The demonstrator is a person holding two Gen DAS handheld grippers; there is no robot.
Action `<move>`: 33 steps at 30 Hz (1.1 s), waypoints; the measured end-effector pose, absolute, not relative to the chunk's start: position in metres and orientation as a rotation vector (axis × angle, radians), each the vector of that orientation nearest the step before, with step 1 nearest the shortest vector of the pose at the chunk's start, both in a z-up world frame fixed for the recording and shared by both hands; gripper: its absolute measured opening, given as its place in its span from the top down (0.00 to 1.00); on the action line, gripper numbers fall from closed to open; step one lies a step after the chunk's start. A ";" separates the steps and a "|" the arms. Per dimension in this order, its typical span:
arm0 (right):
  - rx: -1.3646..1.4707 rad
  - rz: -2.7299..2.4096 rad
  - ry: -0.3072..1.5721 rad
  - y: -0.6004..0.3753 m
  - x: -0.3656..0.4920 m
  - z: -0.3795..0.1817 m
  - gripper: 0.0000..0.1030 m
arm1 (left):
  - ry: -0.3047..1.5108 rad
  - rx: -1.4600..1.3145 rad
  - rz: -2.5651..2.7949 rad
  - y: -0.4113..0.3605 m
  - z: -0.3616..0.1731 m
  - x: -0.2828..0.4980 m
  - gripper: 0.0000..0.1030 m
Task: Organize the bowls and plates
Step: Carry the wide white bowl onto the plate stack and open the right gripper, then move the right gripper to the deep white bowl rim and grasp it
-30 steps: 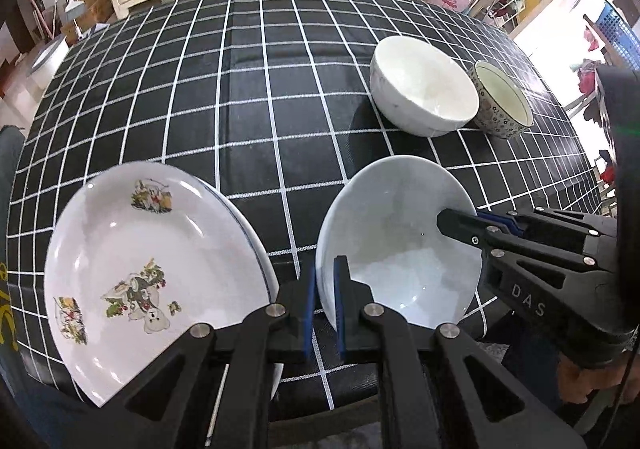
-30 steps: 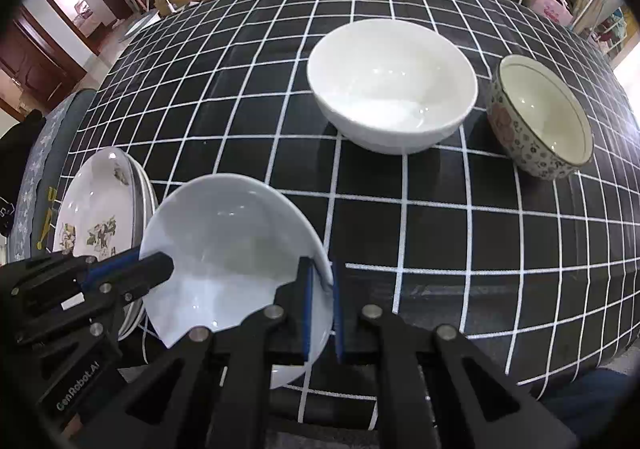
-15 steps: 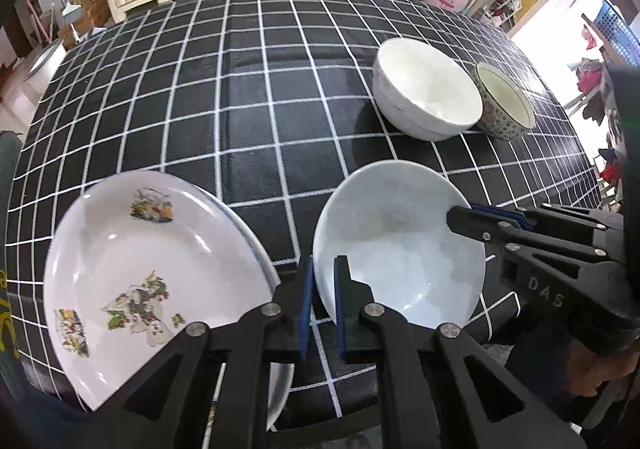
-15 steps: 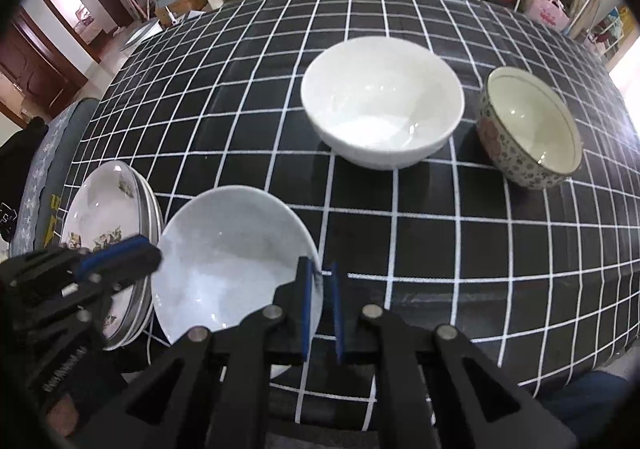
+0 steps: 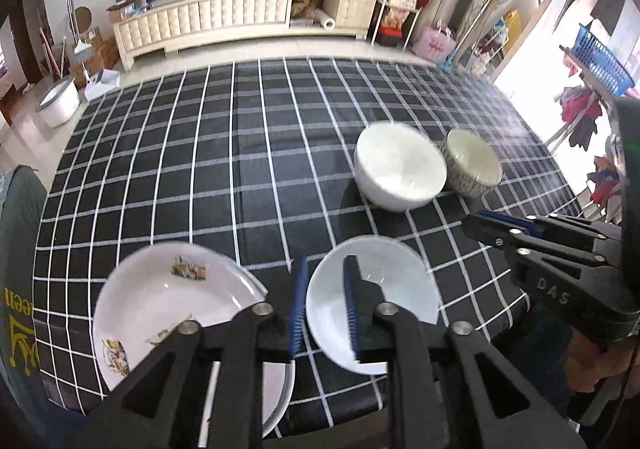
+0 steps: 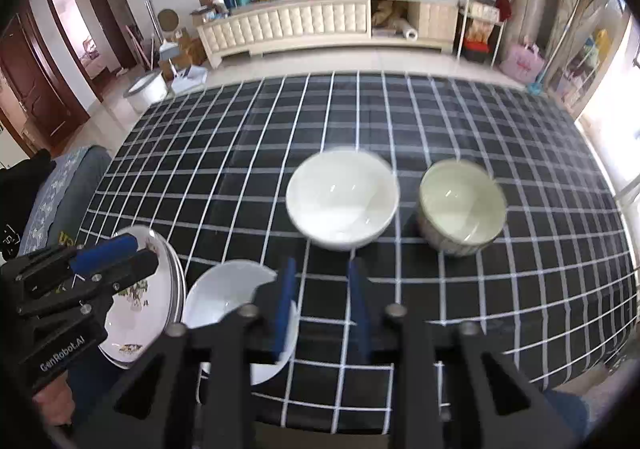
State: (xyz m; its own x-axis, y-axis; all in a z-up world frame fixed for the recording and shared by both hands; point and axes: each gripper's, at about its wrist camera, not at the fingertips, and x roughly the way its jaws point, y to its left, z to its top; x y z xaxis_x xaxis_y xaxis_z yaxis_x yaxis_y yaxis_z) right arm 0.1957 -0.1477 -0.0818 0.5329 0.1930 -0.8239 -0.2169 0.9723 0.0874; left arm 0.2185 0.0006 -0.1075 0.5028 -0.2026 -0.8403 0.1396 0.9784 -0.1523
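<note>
A table under a black cloth (image 5: 248, 177) with a white grid carries four pieces of crockery. Near the front edge, right of centre in the left wrist view, a shallow white bowl (image 5: 384, 289) sits upright on its base, mouth upward; being round, it has no long axis. Just to its left lies a stack of plates (image 5: 160, 297) with printed pictures, face up at the front left corner, the rims of the two nearly touching.

Left gripper (image 5: 324, 305): jaws have just been opening and now stand a little apart, released. Its fingers frame the left rim of the shallow bowl from above, but the pads press on nothing; the bowl lies on the cloth below and behind them.

Right gripper (image 6: 322, 309): jaws have likewise just been opening, wider than the left, with only cloth seen between the blue pads. In its view the shallow bowl (image 6: 228, 301) lies to the left of and partly behind its left finger, free of it.

Farther back, toward the right edge, stand a deeper white bowl (image 5: 400, 173) and a patterned bowl (image 5: 472, 169) with a pale inside, side by side and almost touching, both upright. Each gripper is held in a person's hand (image 6: 54, 405).
</note>
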 end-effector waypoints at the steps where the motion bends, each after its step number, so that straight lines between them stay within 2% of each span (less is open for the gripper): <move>1: -0.032 0.242 0.966 -0.150 0.196 -0.077 0.56 | 1.014 -0.064 -0.206 -0.001 -0.104 0.220 0.76; 5: -0.034 0.246 0.948 -0.155 0.201 -0.067 0.53 | 0.977 -0.053 -0.213 -0.006 -0.086 0.227 0.68; 8: -0.042 0.247 0.931 -0.159 0.204 -0.061 0.46 | 0.956 -0.041 -0.223 -0.013 -0.075 0.233 0.63; 10: -0.045 0.242 0.924 -0.164 0.208 -0.058 0.41 | 0.951 -0.034 -0.224 -0.017 -0.070 0.239 0.55; 16: -0.045 0.234 0.924 -0.172 0.225 -0.059 0.40 | 0.938 -0.035 -0.241 -0.030 -0.063 0.254 0.48; 33: -0.078 0.275 1.014 -0.170 0.283 -0.107 0.40 | 1.018 -0.011 -0.252 -0.046 -0.096 0.322 0.47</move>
